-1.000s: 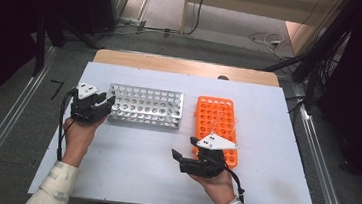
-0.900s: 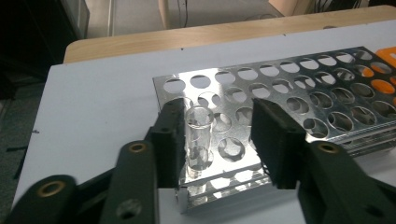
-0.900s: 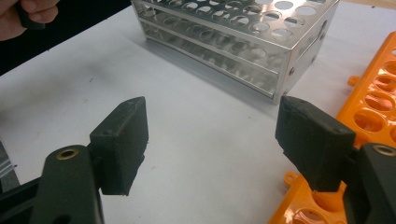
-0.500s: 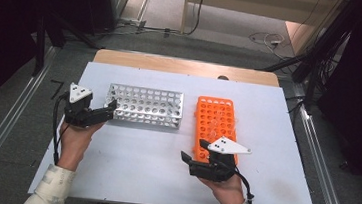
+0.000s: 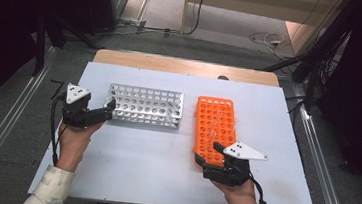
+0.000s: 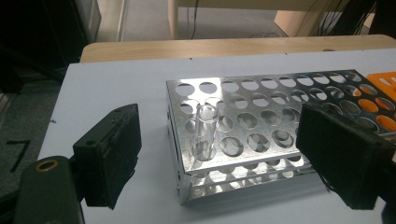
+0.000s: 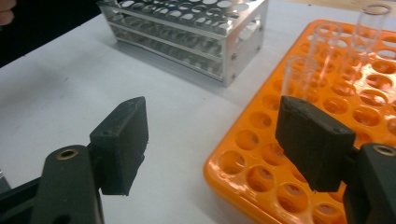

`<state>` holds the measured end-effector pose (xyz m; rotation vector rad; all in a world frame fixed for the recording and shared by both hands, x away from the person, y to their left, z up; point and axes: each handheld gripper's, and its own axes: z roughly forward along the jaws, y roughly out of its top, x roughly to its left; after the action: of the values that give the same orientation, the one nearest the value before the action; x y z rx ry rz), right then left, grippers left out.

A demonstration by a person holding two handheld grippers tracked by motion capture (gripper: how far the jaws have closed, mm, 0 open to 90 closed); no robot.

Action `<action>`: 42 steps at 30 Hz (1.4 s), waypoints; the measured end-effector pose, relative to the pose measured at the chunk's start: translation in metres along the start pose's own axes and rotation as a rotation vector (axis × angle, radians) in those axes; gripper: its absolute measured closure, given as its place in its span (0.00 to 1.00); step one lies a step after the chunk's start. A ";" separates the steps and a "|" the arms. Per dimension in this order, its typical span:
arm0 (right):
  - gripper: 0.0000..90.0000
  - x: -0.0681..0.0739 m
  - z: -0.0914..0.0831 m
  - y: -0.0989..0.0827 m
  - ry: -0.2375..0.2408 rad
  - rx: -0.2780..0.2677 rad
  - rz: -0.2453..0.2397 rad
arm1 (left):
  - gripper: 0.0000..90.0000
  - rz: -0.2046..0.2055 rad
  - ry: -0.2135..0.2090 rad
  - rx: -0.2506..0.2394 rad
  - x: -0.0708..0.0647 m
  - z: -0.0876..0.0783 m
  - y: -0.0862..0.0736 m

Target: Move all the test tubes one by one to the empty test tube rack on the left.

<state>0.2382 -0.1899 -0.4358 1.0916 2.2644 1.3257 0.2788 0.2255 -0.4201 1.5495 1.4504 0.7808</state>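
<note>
Left claw (image 6: 219, 154): jaws just spread, nothing pinched; the clear glass test tube (image 6: 206, 133) between them stands free and upright in a near-corner hole of the perforated silver metal rack (image 5: 144, 105).
Right claw (image 7: 212, 140): spread, empty, just right of that metal rack, over the near end of the orange plastic rack (image 5: 215, 129).
Remaining clear tubes (image 7: 327, 49): several upright in the orange rack.
White worktop (image 5: 138, 163): carries both racks.
Progress, judged: one tube transferred, several still to move
</note>
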 end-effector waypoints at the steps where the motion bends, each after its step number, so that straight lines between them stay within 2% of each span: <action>1: 0.27 -0.002 0.000 -0.001 -0.011 0.001 0.004 | 0.14 -0.002 -0.002 0.002 0.000 0.000 0.000; 2: 0.27 -0.006 0.002 -0.003 -0.036 0.003 0.000 | 0.14 -0.002 -0.004 0.002 -0.001 0.000 0.000; 6: 0.27 -0.013 0.008 -0.008 -0.062 -0.006 0.006 | 0.13 -0.001 -0.005 0.004 -0.003 -0.001 0.000; 10: 0.27 -0.023 0.023 -0.014 -0.115 0.018 0.004 | 0.13 0.008 -0.010 0.008 -0.007 -0.001 -0.001; 17: 0.31 -0.026 0.031 -0.013 -0.144 0.003 -0.001 | 0.13 0.010 -0.014 0.011 -0.007 0.000 -0.001; 20: 0.37 -0.027 0.035 -0.013 -0.173 -0.016 -0.011 | 0.14 0.001 -0.015 0.014 -0.006 0.001 -0.002; 25: 0.46 -0.029 0.039 -0.014 -0.185 -0.008 -0.001 | 0.14 -0.003 -0.015 0.014 -0.005 0.000 -0.002; 29: 0.60 -0.027 0.043 -0.014 -0.207 -0.013 -0.006 | 0.14 0.001 -0.017 0.020 -0.006 0.001 -0.002; 30: 0.60 -0.027 0.043 -0.014 -0.207 -0.013 -0.006 | 0.14 0.002 -0.018 0.019 -0.006 0.001 -0.002; 31: 0.65 -0.027 0.044 -0.014 -0.215 -0.011 -0.003 | 0.14 0.001 -0.018 0.020 -0.006 0.001 -0.002; 33: 0.69 -0.028 0.046 -0.014 -0.221 -0.010 -0.010 | 0.14 0.002 -0.021 0.022 -0.006 0.001 -0.002; 42: 0.76 -0.030 0.049 -0.015 -0.231 0.006 -0.013 | 0.15 0.000 -0.025 0.026 -0.007 0.002 -0.003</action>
<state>0.2797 -0.1860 -0.4777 1.1646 2.1048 1.1245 0.2783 0.2183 -0.4225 1.5737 1.4471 0.7428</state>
